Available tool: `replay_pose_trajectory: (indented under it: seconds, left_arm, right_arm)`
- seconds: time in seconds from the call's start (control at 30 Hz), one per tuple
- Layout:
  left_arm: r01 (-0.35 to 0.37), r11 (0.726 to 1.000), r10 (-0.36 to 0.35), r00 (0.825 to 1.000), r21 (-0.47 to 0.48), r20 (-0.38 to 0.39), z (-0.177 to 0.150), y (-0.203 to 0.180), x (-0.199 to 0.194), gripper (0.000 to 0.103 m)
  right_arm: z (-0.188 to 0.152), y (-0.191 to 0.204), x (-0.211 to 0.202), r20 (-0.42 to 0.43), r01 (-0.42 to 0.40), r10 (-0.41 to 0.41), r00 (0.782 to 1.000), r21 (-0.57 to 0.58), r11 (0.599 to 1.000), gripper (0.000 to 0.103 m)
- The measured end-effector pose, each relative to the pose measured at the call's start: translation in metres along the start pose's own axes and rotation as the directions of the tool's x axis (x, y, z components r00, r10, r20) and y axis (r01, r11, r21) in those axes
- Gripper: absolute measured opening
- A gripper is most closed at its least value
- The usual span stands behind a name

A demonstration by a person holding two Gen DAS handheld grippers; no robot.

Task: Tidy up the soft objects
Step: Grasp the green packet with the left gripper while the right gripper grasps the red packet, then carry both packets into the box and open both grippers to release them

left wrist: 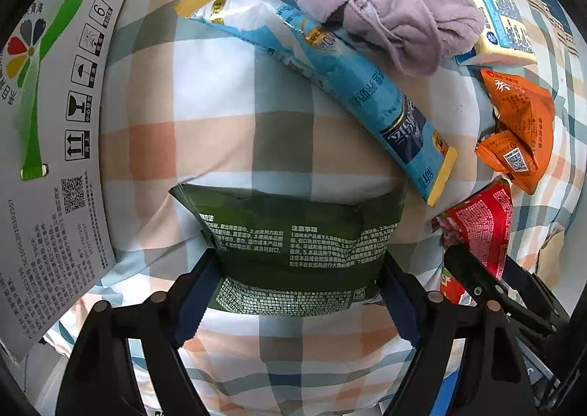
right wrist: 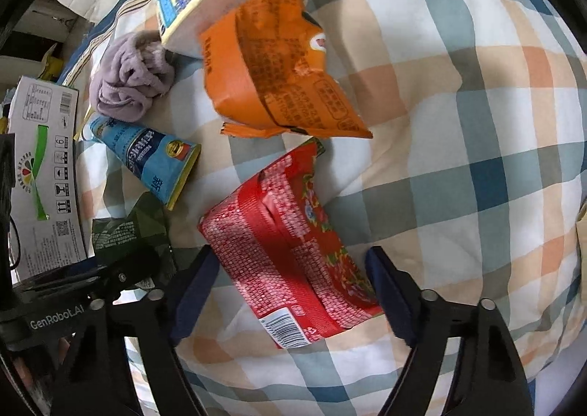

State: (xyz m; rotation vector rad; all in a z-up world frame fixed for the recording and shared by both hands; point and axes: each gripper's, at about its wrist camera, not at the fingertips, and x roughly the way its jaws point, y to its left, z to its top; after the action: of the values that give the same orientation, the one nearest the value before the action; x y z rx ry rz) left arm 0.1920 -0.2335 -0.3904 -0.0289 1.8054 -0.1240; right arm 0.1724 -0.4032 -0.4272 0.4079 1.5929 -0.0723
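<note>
At the far left a printed cardboard box (left wrist: 55, 144) is seen lying beside the checked quilt (left wrist: 220, 104), and only part of it is shown, so its contents cannot be told. Next to it, the green pack (left wrist: 293, 243) is clamped between the jaws of the left gripper (left wrist: 299, 291), held by its lower half with the upper half projecting forward. It is judged that the slack film could slide out of the pads, or the pack could fold and droop, because so little of it is gripped. Beyond it a long blue pouch (left wrist: 330, 86) lies diagonally, with a lilac fleece bundle (left wrist: 381, 19) resting on its upper end; if that pouch is pulled, the bundle may be dragged along. A yellow and blue pack (left wrist: 488, 1) is cut off by the edge of the left view. Further right, an orange pack (right wrist: 279, 71) lies on the quilt, leaning against the yellow one. The red pack (right wrist: 290, 243) is bracketed by the right gripper (right wrist: 293, 291), whose jaws are held apart on either side of it; contact by the pads cannot be confirmed. It is judged that closing may pinch quilt fabric along with the pack, since the bedding is soft and rumpled. The two grippers stand near each other, so a collision is possible. What lies under the packs is hidden.
</note>
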Motion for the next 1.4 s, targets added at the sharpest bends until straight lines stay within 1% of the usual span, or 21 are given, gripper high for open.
replay_pose_trajectory:
  seconds: [0.07, 0.17, 0.2, 0.27, 0.33, 0.4, 0.47, 0.57, 0.67, 0.8, 0.97, 1.07, 1.1, 1.13, 1.17, 1.2, 1.23, 1.27, 1.33, 1.37, 1.4]
  left_arm:
    - [0.003, 1.000, -0.003, 1.000, 0.000, -0.001, 0.011, 0.003, -0.004, 0.082]
    - [-0.004, 1.000, 0.004, 1.000, 0.017, 0.006, 0.012, 0.003, -0.002, 0.082]
    - [-0.008, 1.000, 0.008, 1.000, 0.022, 0.009, 0.012, 0.002, -0.002, 0.082]
    - [-0.011, 1.000, 0.010, 1.000, 0.027, 0.013, 0.012, 0.000, -0.003, 0.081]
    - [-0.011, 0.999, 0.011, 1.000, 0.033, 0.018, 0.010, -0.002, -0.005, 0.080]
    - [-0.013, 0.999, 0.012, 1.000, 0.042, 0.026, 0.009, -0.005, -0.008, 0.079]
    - [-0.019, 0.998, 0.017, 0.999, 0.057, 0.040, 0.006, -0.009, -0.012, 0.079]
    - [-0.026, 0.996, 0.021, 0.998, 0.080, 0.063, 0.000, -0.013, -0.019, 0.078]
    - [-0.019, 0.995, 0.010, 0.996, 0.101, 0.088, -0.010, -0.017, -0.029, 0.078]
    - [-0.012, 0.991, -0.005, 0.992, 0.134, 0.129, -0.026, -0.023, -0.045, 0.078]
    - [0.020, 0.985, -0.052, 0.981, 0.173, 0.185, -0.054, -0.020, -0.077, 0.078]
    - [0.047, 0.981, -0.090, 0.969, 0.187, 0.229, -0.070, -0.010, -0.107, 0.078]
    - [0.055, 0.981, -0.101, 0.964, 0.189, 0.245, -0.074, -0.006, -0.117, 0.078]
    - [0.067, 0.980, -0.118, 0.956, 0.189, 0.269, -0.081, 0.002, -0.132, 0.078]
    - [0.075, 0.980, -0.127, 0.950, 0.184, 0.286, -0.081, 0.006, -0.145, 0.078]
    - [0.087, 0.980, -0.140, 0.941, 0.179, 0.308, -0.085, 0.013, -0.158, 0.078]
    - [0.093, 0.981, -0.146, 0.934, 0.173, 0.327, -0.089, 0.019, -0.168, 0.078]
    - [0.098, 0.982, -0.150, 0.924, 0.161, 0.351, -0.092, 0.029, -0.182, 0.078]
    - [0.105, 0.985, -0.153, 0.904, 0.139, 0.399, -0.093, 0.055, -0.210, 0.078]
    - [0.103, 0.986, -0.149, 0.897, 0.131, 0.415, -0.093, 0.065, -0.217, 0.078]
    - [0.099, 0.988, -0.141, 0.889, 0.119, 0.435, -0.092, 0.079, -0.225, 0.078]
  right_arm:
    - [0.000, 0.004, 0.002, -0.005, 0.012, -0.012, 1.000, -0.010, 1.000, 0.078]
    - [0.002, 0.016, 0.008, -0.012, 0.034, -0.034, 0.999, -0.023, 0.999, 0.075]
    - [0.002, 0.021, 0.013, -0.016, 0.051, -0.051, 0.999, -0.032, 0.998, 0.070]
    - [0.000, 0.027, 0.020, -0.013, 0.102, -0.103, 0.995, -0.060, 0.993, 0.068]
    - [-0.001, 0.040, 0.026, -0.009, 0.133, -0.134, 0.991, -0.081, 0.988, 0.063]
    - [-0.005, 0.045, 0.025, -0.007, 0.135, -0.136, 0.991, -0.076, 0.988, 0.058]
    - [-0.010, 0.054, 0.023, -0.006, 0.131, -0.132, 0.991, -0.065, 0.989, 0.056]
    - [-0.017, 0.053, 0.013, 0.006, 0.134, -0.134, 0.991, -0.052, 0.990, 0.055]
    - [-0.025, 0.057, 0.000, 0.019, 0.137, -0.136, 0.990, -0.041, 0.990, 0.054]
    - [-0.043, 0.052, -0.020, 0.048, 0.133, -0.132, 0.990, -0.022, 0.991, 0.053]
    - [-0.062, 0.056, -0.053, 0.090, 0.126, -0.124, 0.988, -0.014, 0.992, 0.052]
    - [-0.069, 0.050, -0.076, 0.119, 0.117, -0.114, 0.986, -0.020, 0.993, 0.052]
    - [-0.073, 0.053, -0.083, 0.129, 0.107, -0.103, 0.986, -0.024, 0.994, 0.052]
    - [-0.074, 0.056, -0.091, 0.143, 0.096, -0.091, 0.986, -0.030, 0.995, 0.052]
    - [-0.075, 0.060, -0.100, 0.155, 0.089, -0.082, 0.985, -0.041, 0.995, 0.052]
    - [-0.075, 0.048, -0.120, 0.162, 0.082, -0.072, 0.984, -0.052, 0.995, 0.052]
    - [-0.075, 0.054, -0.132, 0.177, 0.071, -0.057, 0.983, -0.070, 0.995, 0.052]
    - [-0.071, 0.050, -0.147, 0.185, 0.062, -0.045, 0.982, -0.087, 0.994, 0.052]
    - [-0.074, 0.072, -0.166, 0.207, 0.036, -0.008, 0.978, -0.132, 0.991, 0.052]
    - [-0.075, 0.082, -0.172, 0.216, 0.027, 0.007, 0.976, -0.153, 0.988, 0.052]
    - [-0.076, 0.101, -0.180, 0.228, 0.015, 0.027, 0.973, -0.184, 0.983, 0.052]
